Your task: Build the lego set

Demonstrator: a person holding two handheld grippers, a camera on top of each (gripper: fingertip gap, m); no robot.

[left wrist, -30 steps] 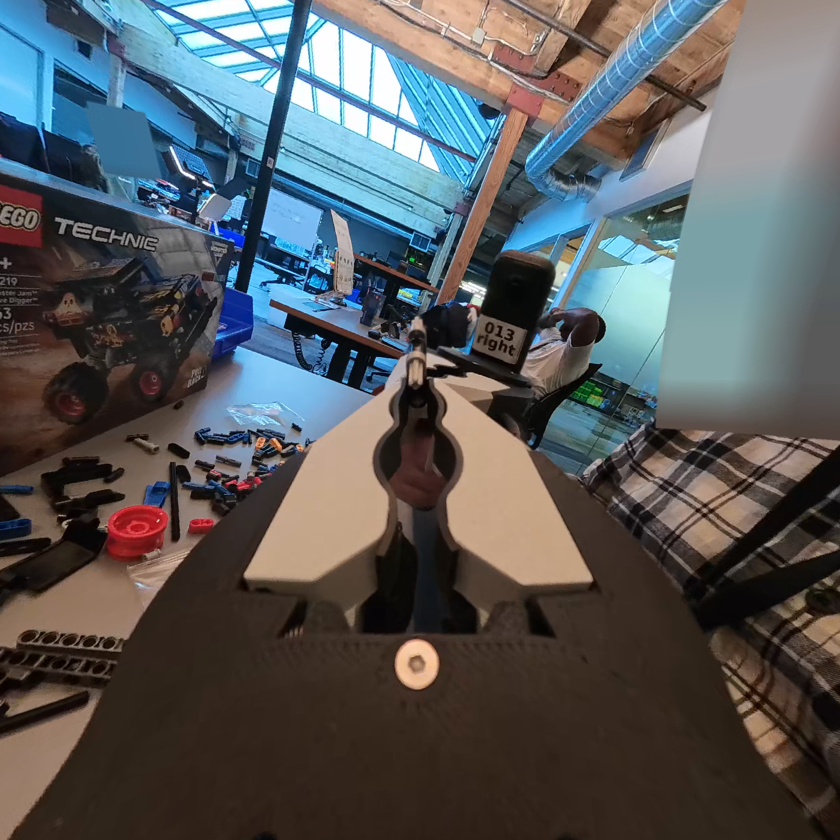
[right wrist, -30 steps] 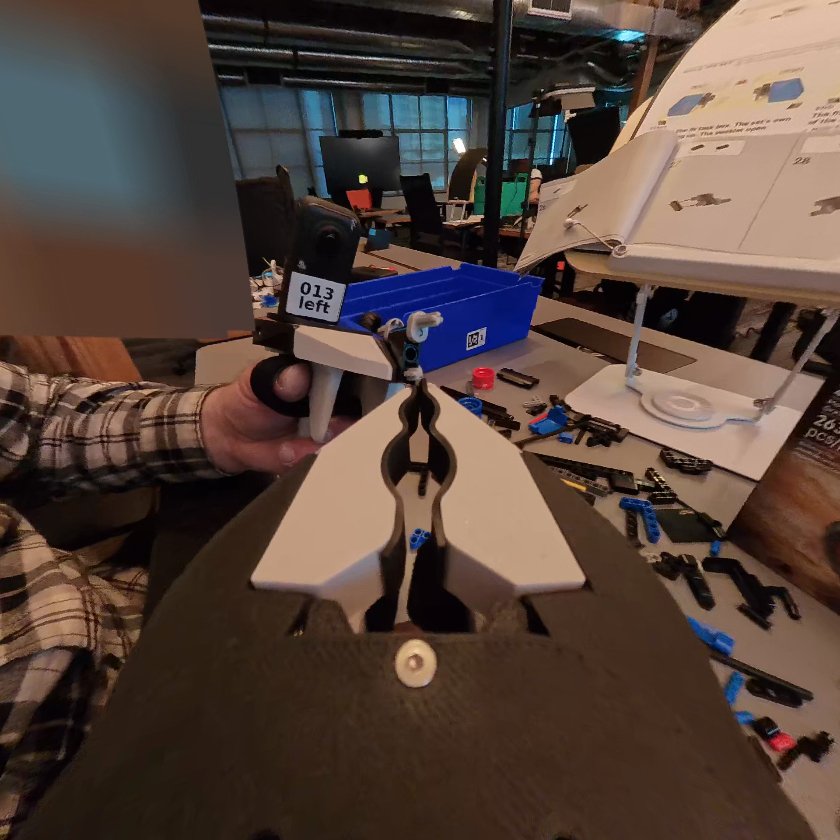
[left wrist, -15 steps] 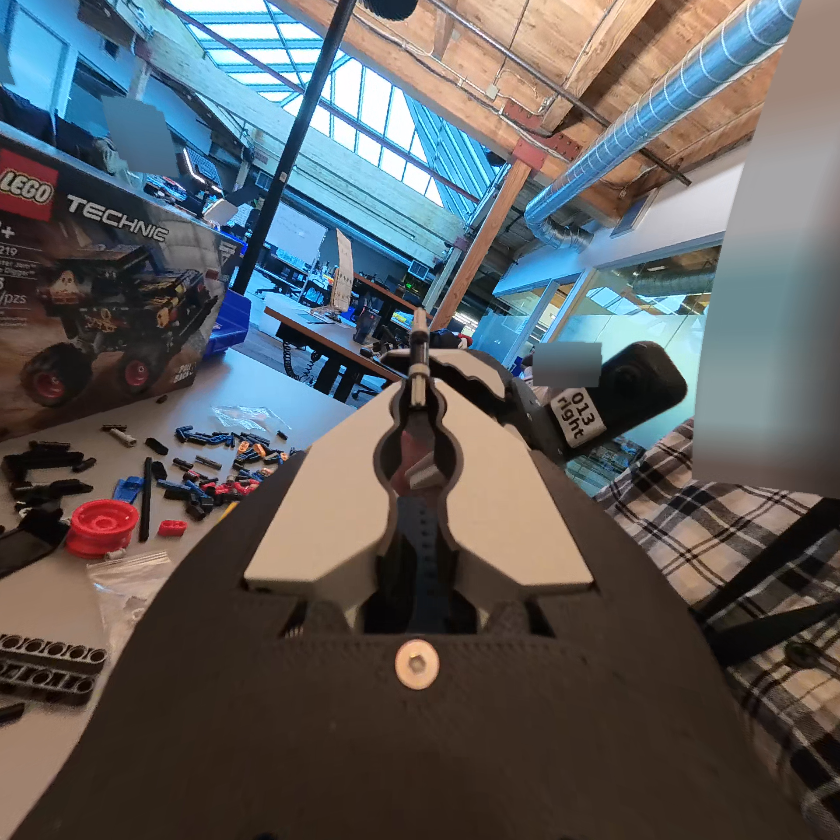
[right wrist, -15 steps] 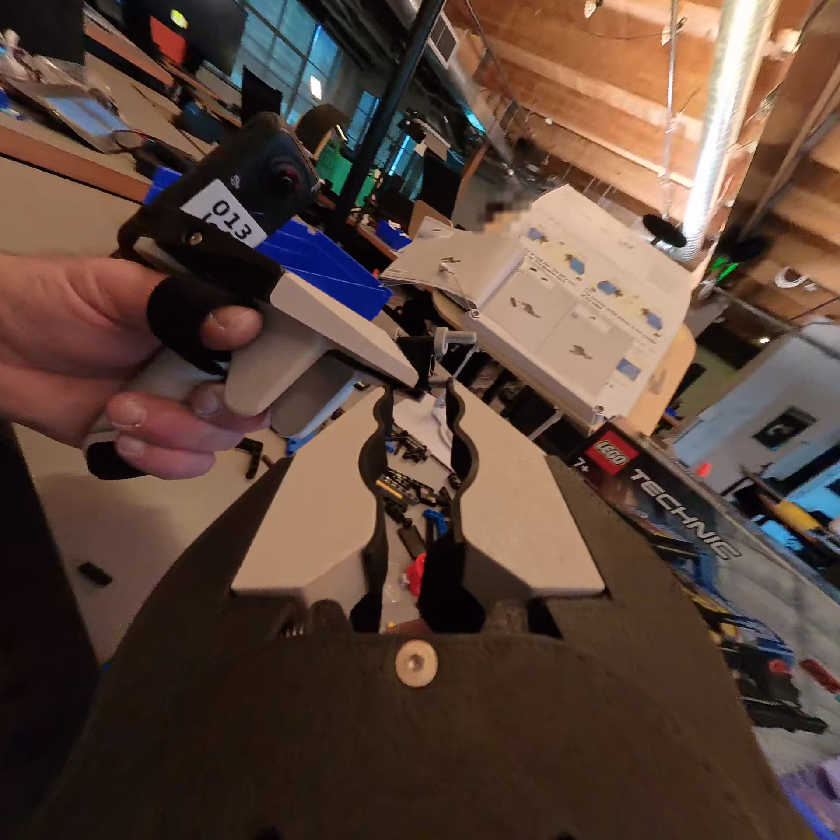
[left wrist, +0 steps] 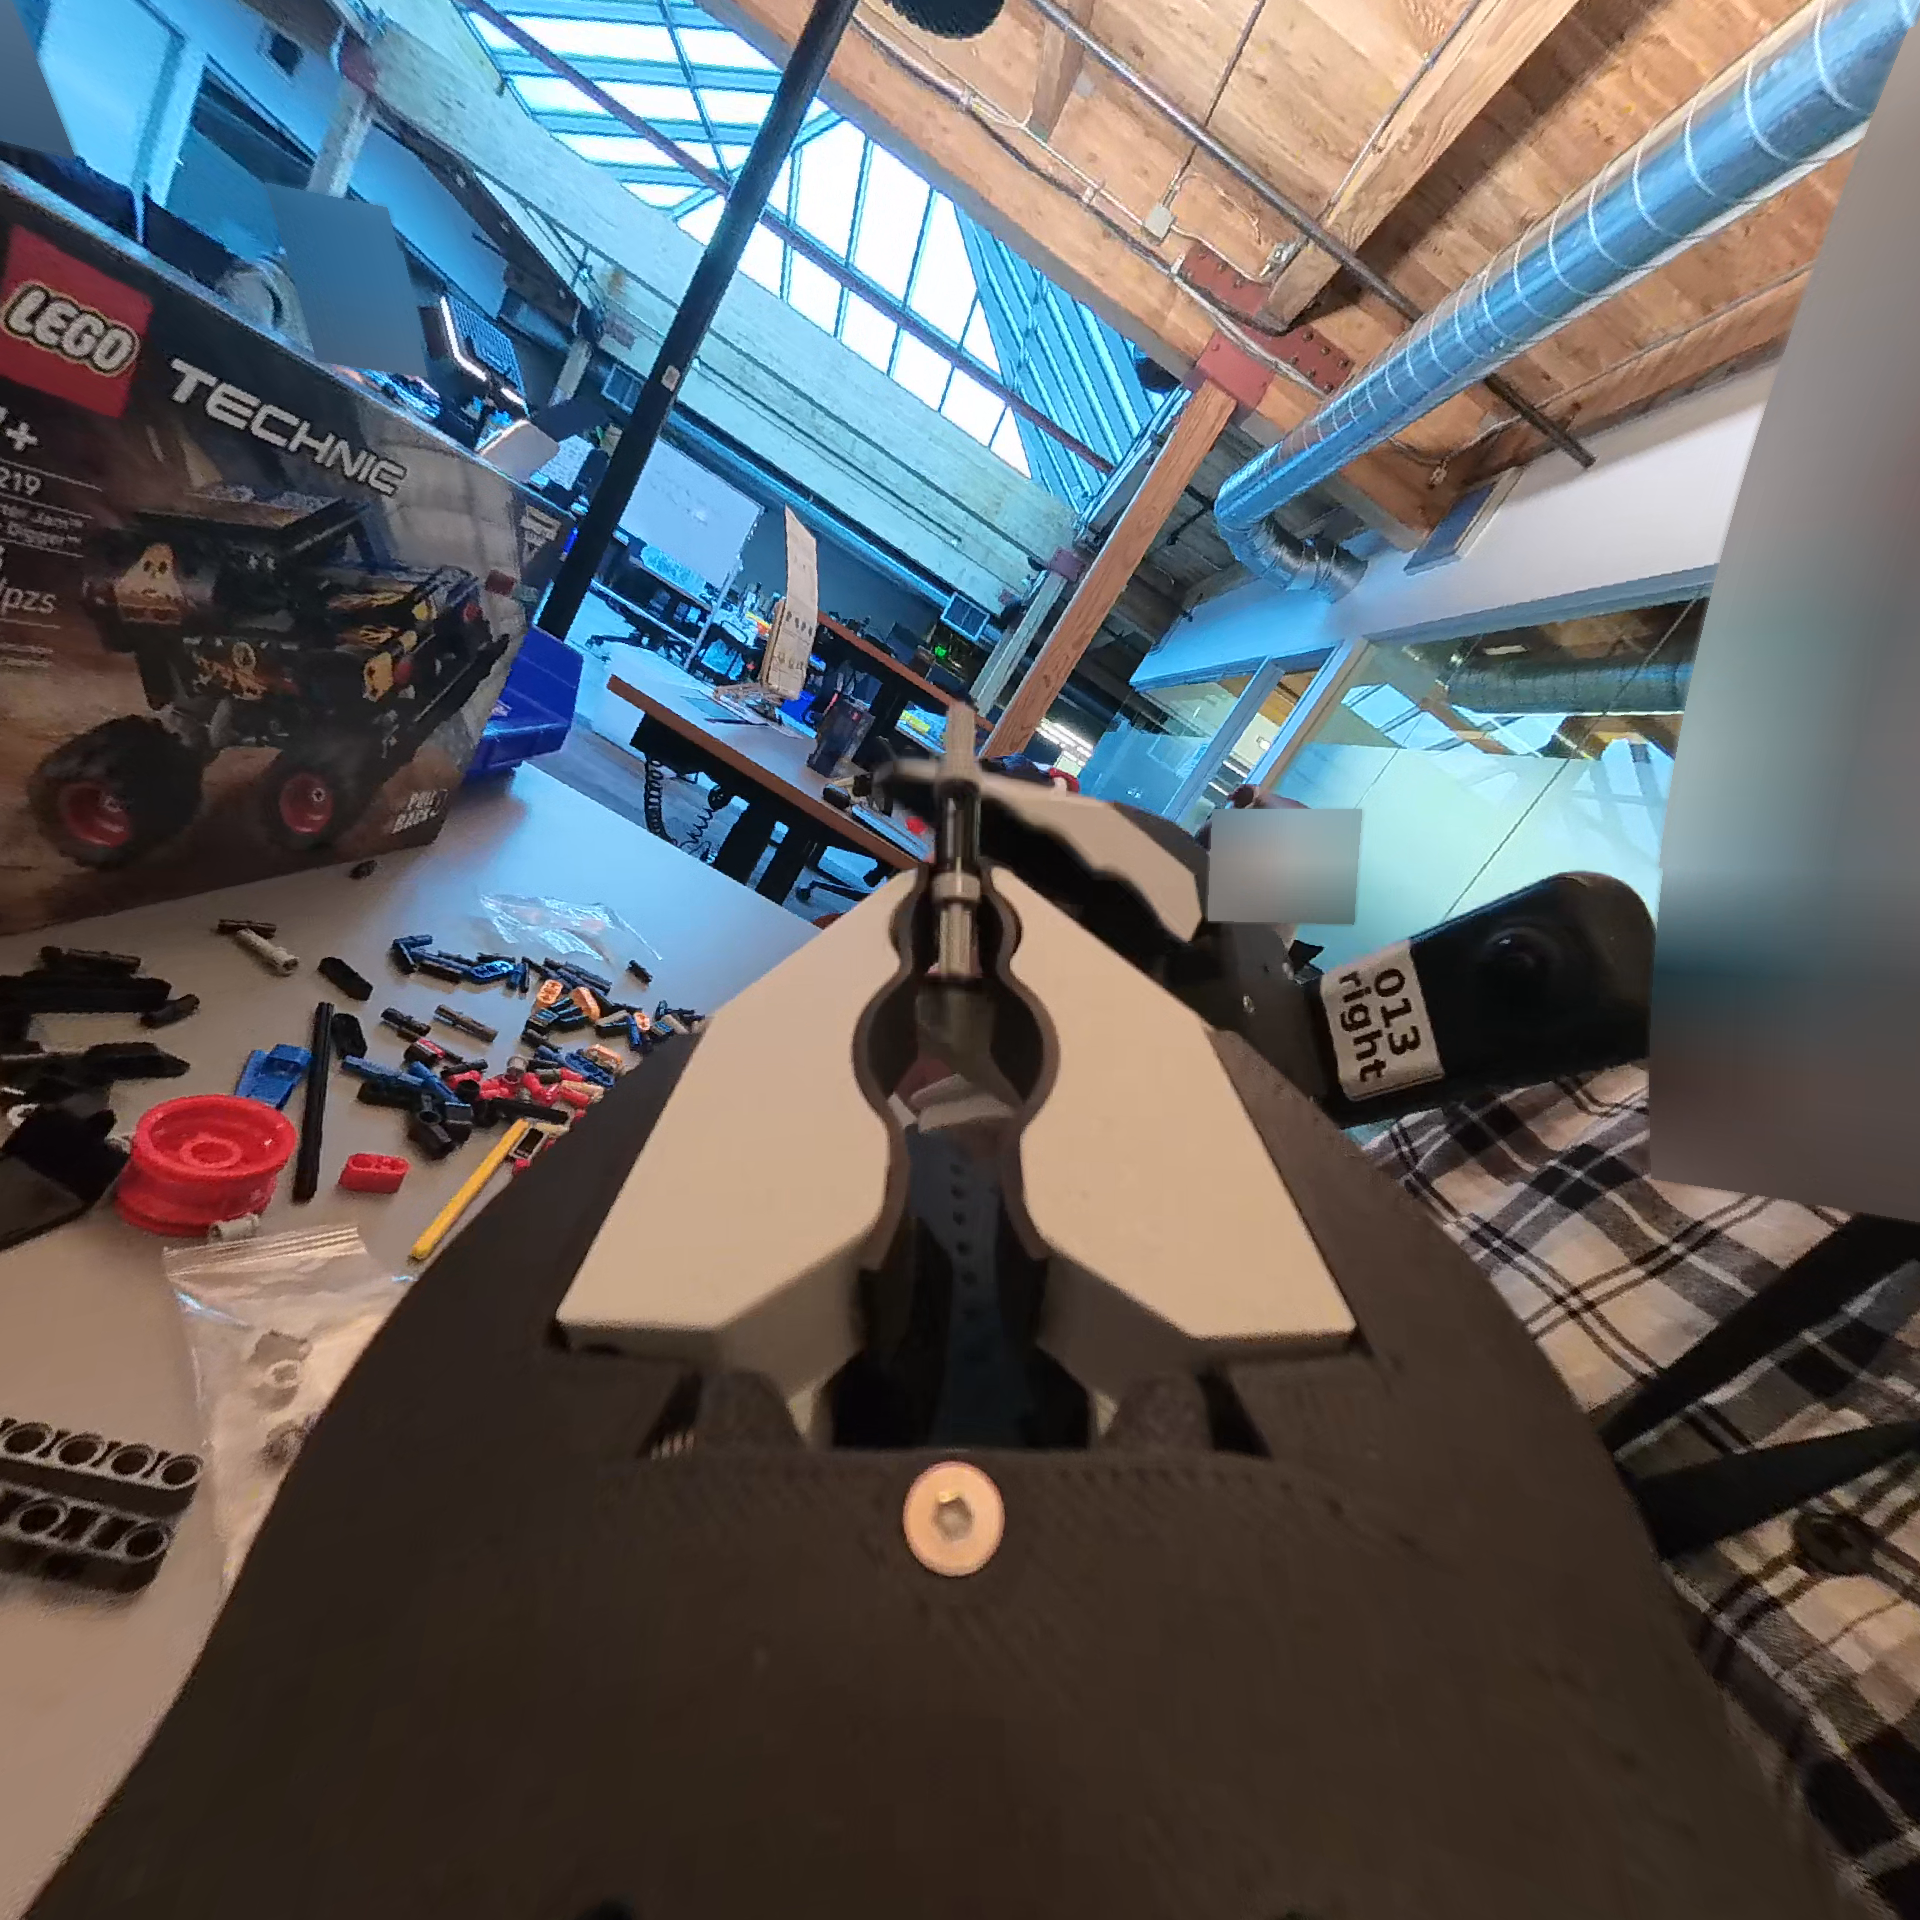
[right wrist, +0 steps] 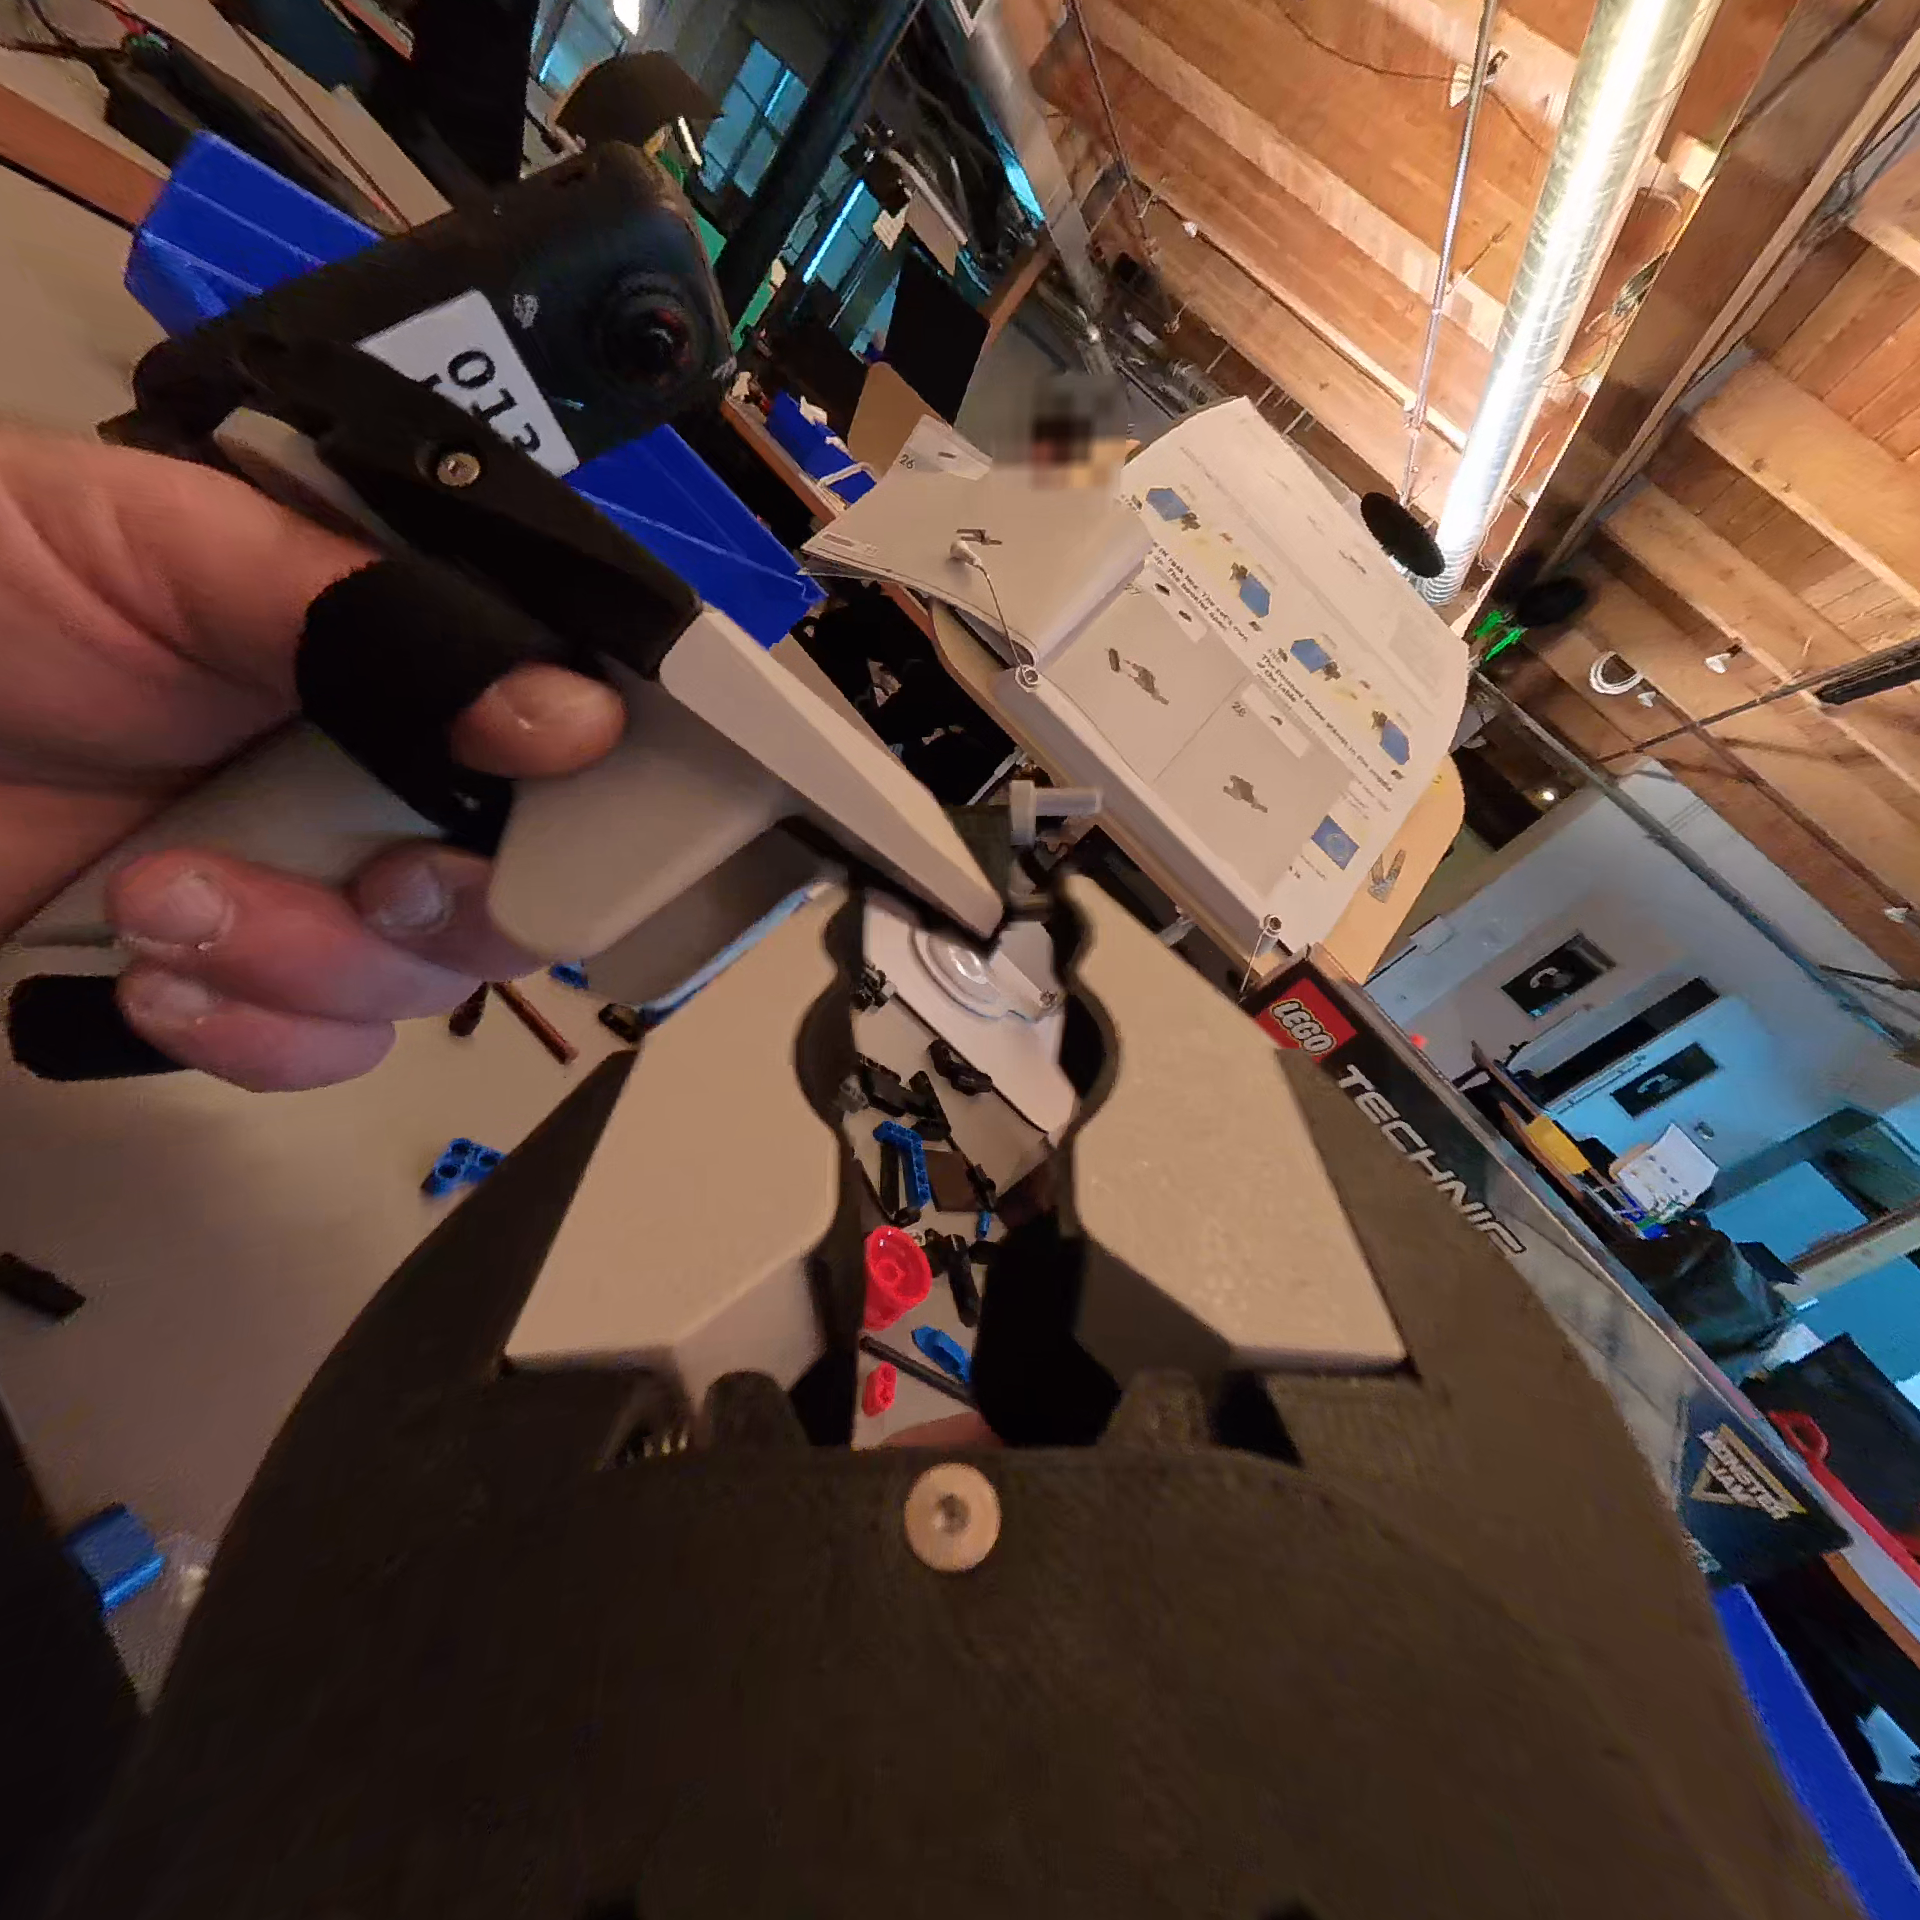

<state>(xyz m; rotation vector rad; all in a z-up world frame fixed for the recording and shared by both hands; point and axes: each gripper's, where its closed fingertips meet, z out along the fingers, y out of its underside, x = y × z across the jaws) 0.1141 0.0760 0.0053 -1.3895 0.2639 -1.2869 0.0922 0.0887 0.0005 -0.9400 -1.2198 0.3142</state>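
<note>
Left claw [left wrist: 951, 914] closed on a grey axle [left wrist: 953, 894] with small parts on it, held up above the desk [left wrist: 94, 1340]. Right claw [right wrist: 1023, 914], a second ago pinched shut near the axle, has rolled sideways and now stands parted, empty, at the assembly's tip [right wrist: 1044, 805] (a judgement: releasing after a push, or re-gripping). Writing shows on the set's box [left wrist: 249, 613], both claws' white tags and the open manual [right wrist: 1226, 665]; none is quoted here.
</note>
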